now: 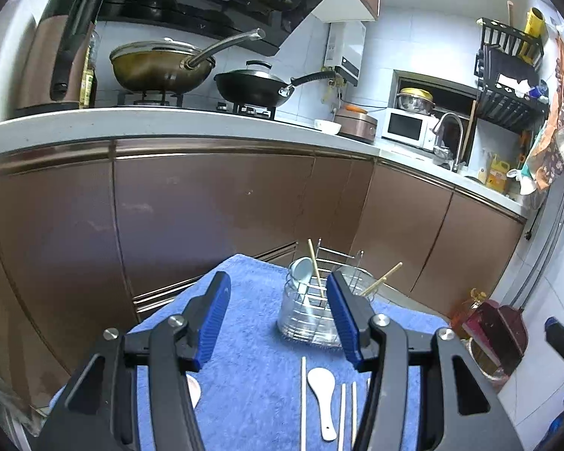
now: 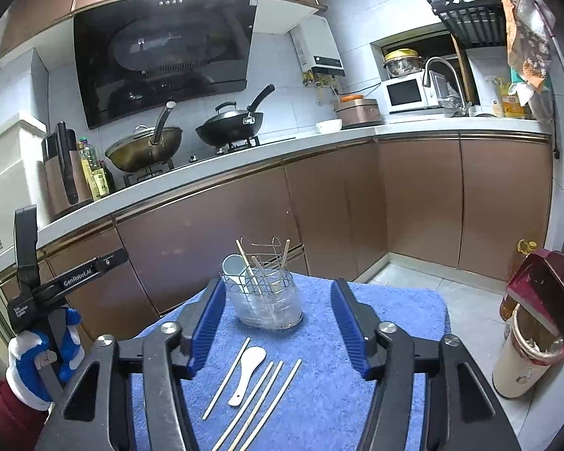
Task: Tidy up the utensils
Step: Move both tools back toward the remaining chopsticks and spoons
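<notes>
A clear utensil holder with a wire insert [image 2: 269, 300] stands at the far end of a blue towel [image 2: 319, 394]. A white spoon [image 2: 232, 265] and a few wooden chopsticks [image 2: 244, 257] stand in it. Nearer on the towel lie a white spoon [image 2: 246, 374] and several loose chopsticks [image 2: 261, 398]. My right gripper [image 2: 277, 289] hovers open above them, with nothing between its blue pads. My left gripper [image 1: 277, 282] is also open and empty, with the holder [image 1: 306, 312] just beyond its right finger. A second white spoon [image 1: 193, 391] peeks out behind its left finger.
Brown cabinet fronts [image 2: 225, 221] rise just behind the towel, under a white counter [image 2: 244, 158] with two woks. A cream bin with a red dustpan [image 2: 530, 353] and an oil bottle stand on the floor at right. A gloved hand [image 2: 30, 357] holds the left gripper's body.
</notes>
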